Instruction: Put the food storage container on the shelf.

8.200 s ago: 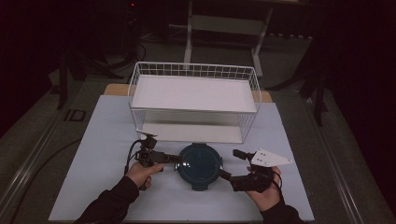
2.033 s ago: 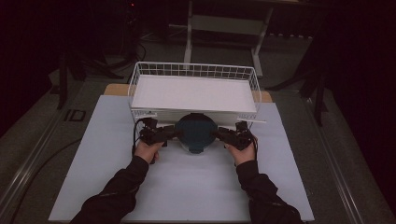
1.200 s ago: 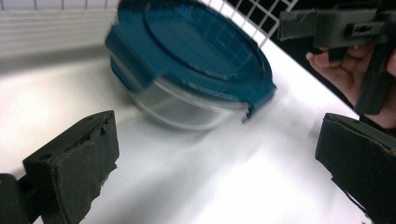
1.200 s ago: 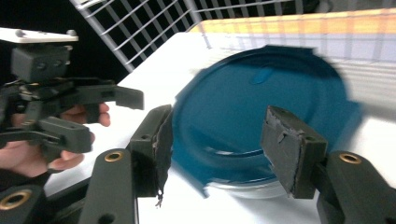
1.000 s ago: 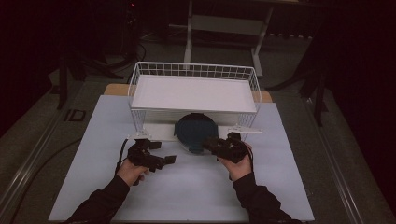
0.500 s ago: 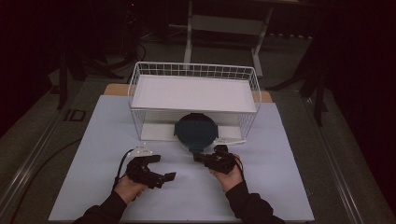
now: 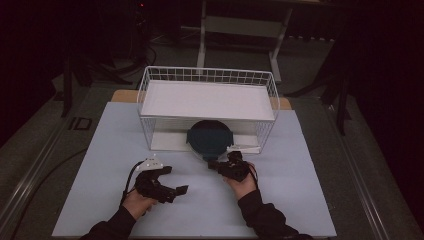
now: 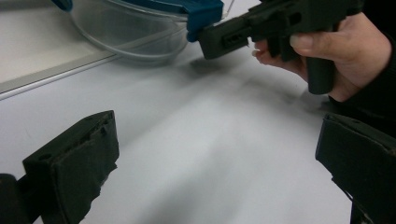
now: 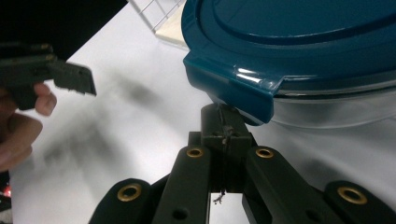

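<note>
A pale blue-white table top (image 7: 300, 165) stands lit in a dark room. Grey floor (image 7: 40, 145) surrounds it, cables (image 7: 150, 52) trail behind, and a pale metal stand (image 7: 240, 25) rises beyond.

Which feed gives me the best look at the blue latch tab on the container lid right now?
The right gripper view: the latch tab sits large and sharp just above the shut right gripper. The left gripper view catches the tab at its top edge, beside the right gripper's tip. In the high view the container is too small to show it.
</note>
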A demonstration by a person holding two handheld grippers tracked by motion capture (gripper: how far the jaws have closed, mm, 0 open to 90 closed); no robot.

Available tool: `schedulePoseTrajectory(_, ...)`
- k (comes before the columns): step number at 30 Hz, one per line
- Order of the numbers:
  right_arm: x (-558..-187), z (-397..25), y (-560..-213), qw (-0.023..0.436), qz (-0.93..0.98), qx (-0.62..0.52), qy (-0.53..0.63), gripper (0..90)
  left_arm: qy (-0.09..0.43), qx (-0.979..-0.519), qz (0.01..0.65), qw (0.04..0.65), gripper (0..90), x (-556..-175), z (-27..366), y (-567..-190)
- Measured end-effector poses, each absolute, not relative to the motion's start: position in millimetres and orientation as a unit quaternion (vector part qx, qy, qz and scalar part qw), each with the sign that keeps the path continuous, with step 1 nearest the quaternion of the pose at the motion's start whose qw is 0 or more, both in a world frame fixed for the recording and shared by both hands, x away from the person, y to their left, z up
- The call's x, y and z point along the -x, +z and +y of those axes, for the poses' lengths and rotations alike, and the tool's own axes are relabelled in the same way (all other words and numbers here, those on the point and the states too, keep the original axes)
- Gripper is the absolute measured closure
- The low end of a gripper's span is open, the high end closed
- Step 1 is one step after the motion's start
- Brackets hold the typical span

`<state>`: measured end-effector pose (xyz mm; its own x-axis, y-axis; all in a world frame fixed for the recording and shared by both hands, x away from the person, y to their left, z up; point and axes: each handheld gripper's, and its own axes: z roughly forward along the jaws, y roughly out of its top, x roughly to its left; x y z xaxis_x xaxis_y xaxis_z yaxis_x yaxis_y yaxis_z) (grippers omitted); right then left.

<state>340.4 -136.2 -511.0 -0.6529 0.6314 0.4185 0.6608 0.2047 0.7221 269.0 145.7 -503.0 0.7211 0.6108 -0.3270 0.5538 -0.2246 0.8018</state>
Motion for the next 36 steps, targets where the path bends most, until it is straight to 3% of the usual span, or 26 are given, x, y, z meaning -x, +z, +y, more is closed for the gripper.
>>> schedulePoseTrajectory(17, -379, -131, -509, -0.015, -0.764, 0.436, -0.475, 89.8, 0.029, -0.783, 0.368, 0.500, 0.0, -269, 146, -505)
schedulePoseTrajectory(33, -385, -127, -510, -0.014, -0.764, 0.435, -0.475, 89.7, 0.028, -0.783, 0.362, 0.505, 0.0, -267, 144, -504)
schedulePoseTrajectory(36, -375, -126, -509, -0.012, -0.772, 0.422, -0.476, 82.8, 0.029, -0.783, 0.360, 0.507, 0.0, -266, 145, -503)
